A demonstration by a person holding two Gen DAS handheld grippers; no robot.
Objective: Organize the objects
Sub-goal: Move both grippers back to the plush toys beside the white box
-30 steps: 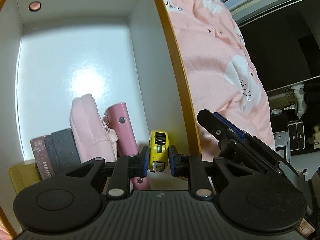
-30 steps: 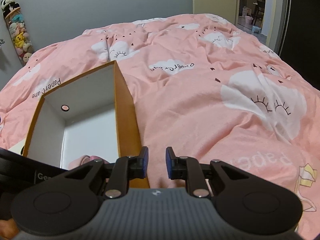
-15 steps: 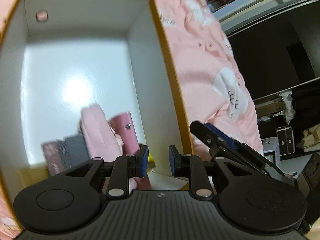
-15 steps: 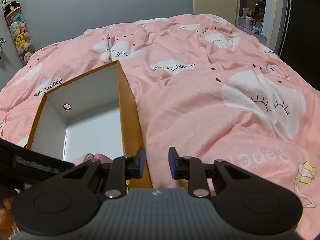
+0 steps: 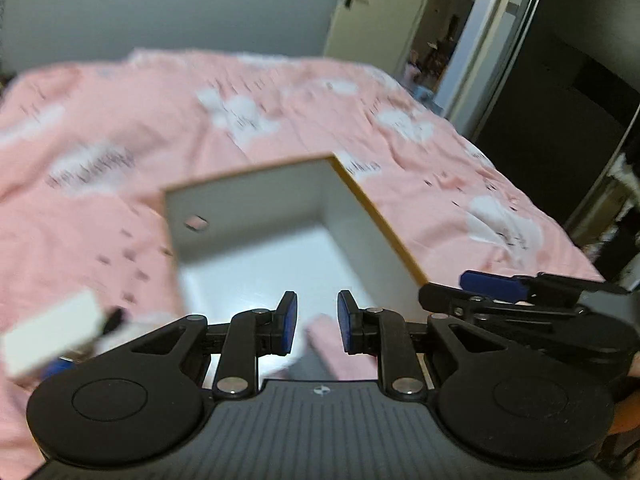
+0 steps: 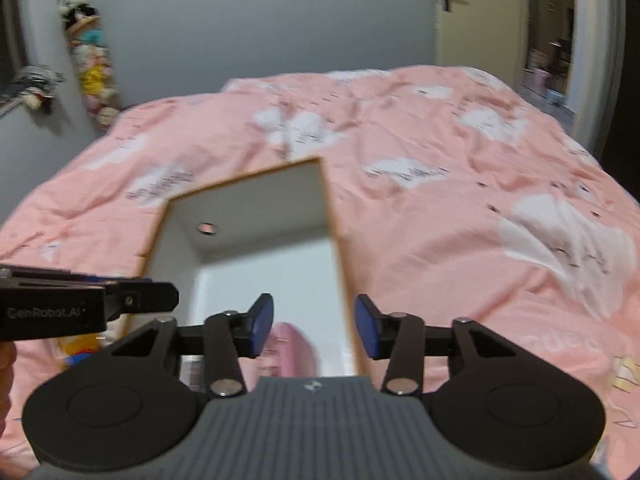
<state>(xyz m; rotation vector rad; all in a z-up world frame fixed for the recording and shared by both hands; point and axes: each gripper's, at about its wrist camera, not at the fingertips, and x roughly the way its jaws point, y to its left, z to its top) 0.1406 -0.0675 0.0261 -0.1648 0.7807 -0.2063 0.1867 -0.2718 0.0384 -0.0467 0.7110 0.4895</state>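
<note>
1. Hovering above the open orange-edged cardboard box with white inner walls (image 5: 256, 204), the left gripper (image 5: 313, 329) has its blue pads a narrow gap apart with nothing between them; pulled clear like this, it looks finished with its last drop and free to fetch another item.
2. The right gripper (image 6: 315, 328) holds nothing either; its jaws have just been opening and now stand about half spread, probably readying for a pickup.
3. The box sits on the pink cloud-print duvet (image 6: 460, 184), likely placed centrally so both hands reach it. A soft pink item (image 6: 292, 344) lies at its near end, partly hidden behind the grippers.
4. Only the left view shows a blurred white block-shaped object (image 5: 48, 340) on the duvet left of the box, possibly still to be sorted.
5. Only the right view shows a yellow-and-blue object (image 6: 78, 350) beside the box, and plush toys (image 6: 90, 56) on the wall.
</note>
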